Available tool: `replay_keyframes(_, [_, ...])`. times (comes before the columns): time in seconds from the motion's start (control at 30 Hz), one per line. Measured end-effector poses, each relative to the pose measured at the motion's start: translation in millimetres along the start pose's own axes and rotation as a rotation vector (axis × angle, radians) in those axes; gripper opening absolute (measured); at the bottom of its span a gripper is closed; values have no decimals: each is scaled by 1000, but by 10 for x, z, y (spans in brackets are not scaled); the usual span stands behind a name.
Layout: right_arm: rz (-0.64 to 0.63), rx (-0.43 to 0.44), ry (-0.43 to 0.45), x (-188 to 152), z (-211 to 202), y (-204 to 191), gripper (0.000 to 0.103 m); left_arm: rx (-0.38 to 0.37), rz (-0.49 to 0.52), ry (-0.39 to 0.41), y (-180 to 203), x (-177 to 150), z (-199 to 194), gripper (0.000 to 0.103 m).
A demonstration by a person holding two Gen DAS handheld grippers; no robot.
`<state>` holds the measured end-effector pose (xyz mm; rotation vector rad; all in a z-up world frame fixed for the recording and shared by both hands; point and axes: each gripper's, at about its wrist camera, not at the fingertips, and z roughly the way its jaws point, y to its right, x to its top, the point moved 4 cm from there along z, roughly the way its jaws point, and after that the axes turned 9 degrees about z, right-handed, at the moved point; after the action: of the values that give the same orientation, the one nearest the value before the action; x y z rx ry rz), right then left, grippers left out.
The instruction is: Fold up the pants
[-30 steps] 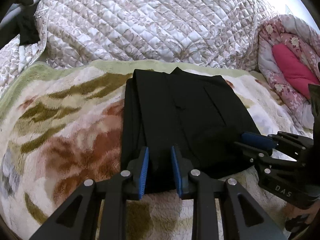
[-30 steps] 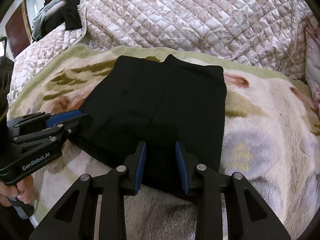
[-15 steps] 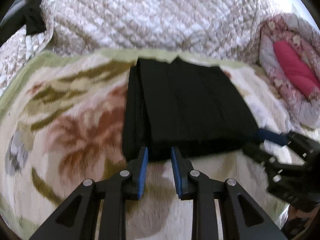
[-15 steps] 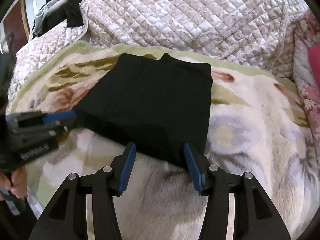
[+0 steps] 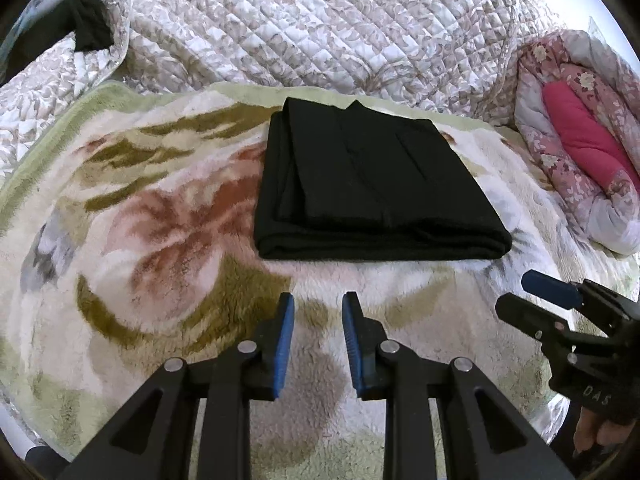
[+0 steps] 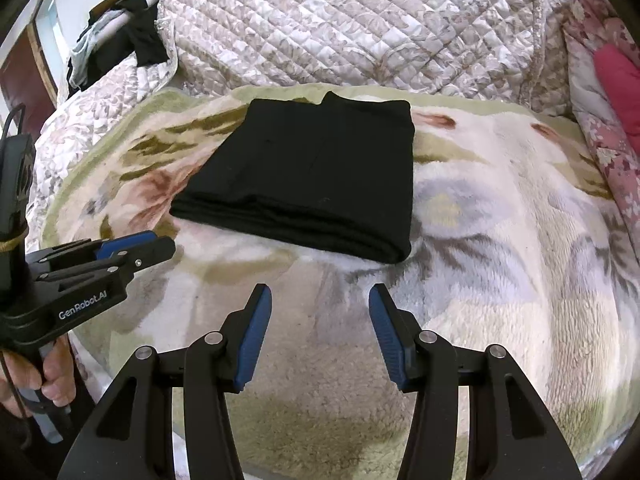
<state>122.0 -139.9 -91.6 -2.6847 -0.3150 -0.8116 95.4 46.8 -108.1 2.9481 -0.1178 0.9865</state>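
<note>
The black pants (image 5: 368, 184) lie folded into a flat rectangle on the floral fleece blanket (image 5: 160, 240), with the thick fold edge facing me. My left gripper (image 5: 318, 298) hovers over bare blanket a short way in front of that edge, its blue pads parted and nothing between them. In the right wrist view the pants (image 6: 312, 176) sit ahead, and my right gripper (image 6: 319, 290) stands wide open over the blanket, clear of the cloth. Each gripper shows in the other's view: the right gripper (image 5: 516, 292) at the right, the left gripper (image 6: 162, 242) at the left.
A quilted beige cover (image 5: 320, 20) rises behind the blanket. Pink floral bedding with a magenta cushion (image 5: 580, 148) lies at the right. Dark clothes (image 6: 132, 32) hang at the back left. A hand (image 6: 52, 376) grips the left tool's handle.
Both grippers have drawn back off the near edge of the pants onto bare blanket. The right jaws widened. The pants stay folded where they lay.
</note>
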Motion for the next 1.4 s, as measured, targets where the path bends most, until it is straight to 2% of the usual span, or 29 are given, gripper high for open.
replay_keyframes(0.3, [11, -48, -35, -28, 273, 99, 53, 23, 15, -37, -34, -18, 229, 28])
replay_keyframes(0.53, [20, -51, -32, -10, 317, 105, 60, 24, 24, -28, -26, -26, 266, 35])
replay_keyframes(0.77, [17, -50, -25, -6, 327, 114, 61, 11, 34, -28, 13, -18, 272, 44])
replay_keyframes(1.4, [20, -47, -21, -16, 319, 96, 61, 20, 44, -30, 28, -25, 274, 47])
